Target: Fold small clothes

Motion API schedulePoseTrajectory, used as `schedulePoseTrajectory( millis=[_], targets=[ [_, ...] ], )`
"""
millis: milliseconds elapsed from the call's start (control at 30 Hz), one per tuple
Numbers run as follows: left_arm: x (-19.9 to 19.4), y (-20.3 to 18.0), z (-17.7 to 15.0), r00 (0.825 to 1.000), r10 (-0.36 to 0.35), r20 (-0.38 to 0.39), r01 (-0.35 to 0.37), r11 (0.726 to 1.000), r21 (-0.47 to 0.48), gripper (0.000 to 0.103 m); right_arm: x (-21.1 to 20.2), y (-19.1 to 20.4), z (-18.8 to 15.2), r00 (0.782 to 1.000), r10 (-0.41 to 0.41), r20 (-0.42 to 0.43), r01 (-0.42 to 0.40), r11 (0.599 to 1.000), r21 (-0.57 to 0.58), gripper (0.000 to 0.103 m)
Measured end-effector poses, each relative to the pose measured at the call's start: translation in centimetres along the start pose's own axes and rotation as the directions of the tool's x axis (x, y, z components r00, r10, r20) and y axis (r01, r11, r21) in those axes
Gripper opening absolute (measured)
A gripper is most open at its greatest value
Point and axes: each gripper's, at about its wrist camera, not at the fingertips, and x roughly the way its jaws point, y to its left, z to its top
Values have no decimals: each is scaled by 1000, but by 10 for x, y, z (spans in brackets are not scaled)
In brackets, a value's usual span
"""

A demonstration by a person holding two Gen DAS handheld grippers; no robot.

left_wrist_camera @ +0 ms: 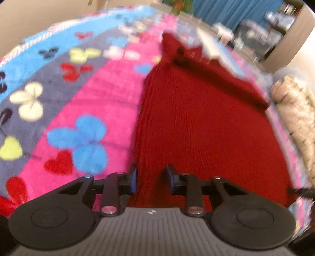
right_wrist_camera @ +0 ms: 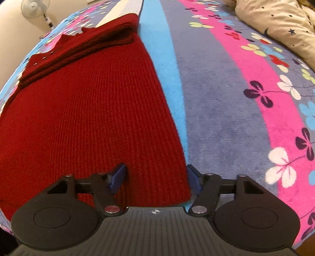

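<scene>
A dark red knitted sweater [left_wrist_camera: 196, 122] lies flat on a striped fleece blanket [left_wrist_camera: 94, 94] with flower prints. Its sleeves lie folded across the far part. My left gripper [left_wrist_camera: 151, 180] is open, its fingers straddling the sweater's near left edge. In the right wrist view the sweater [right_wrist_camera: 88, 110] fills the left half, folded sleeves at the far end. My right gripper [right_wrist_camera: 156, 177] is open wide, its fingers straddling the sweater's near right corner on the blanket [right_wrist_camera: 226, 110].
A beige quilt with star print [right_wrist_camera: 279, 25] lies bunched at the blanket's far right; it also shows in the left wrist view [left_wrist_camera: 295, 118]. A standing fan [right_wrist_camera: 36, 9] is by the wall. Blue curtains [left_wrist_camera: 232, 11] and cluttered shelves stand behind the bed.
</scene>
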Motion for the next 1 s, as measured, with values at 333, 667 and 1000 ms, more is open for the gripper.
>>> schedulePoseTrajectory(
  millis=[333,667,1000],
  targets=[
    [-5,-8,1,999,-24,39,22,999,45,16,-13,6,-2,985,172,23,-171,984,-42,19],
    [0,-6,2,999,-33,-3,33,999,32,34,-18,-13,2,987,155,36,-158,983,90,21],
    [-2,-9,3,999,-23,33,21,997,74,12,-10,0,0,995,100,12,-101,995,22,23]
  ],
)
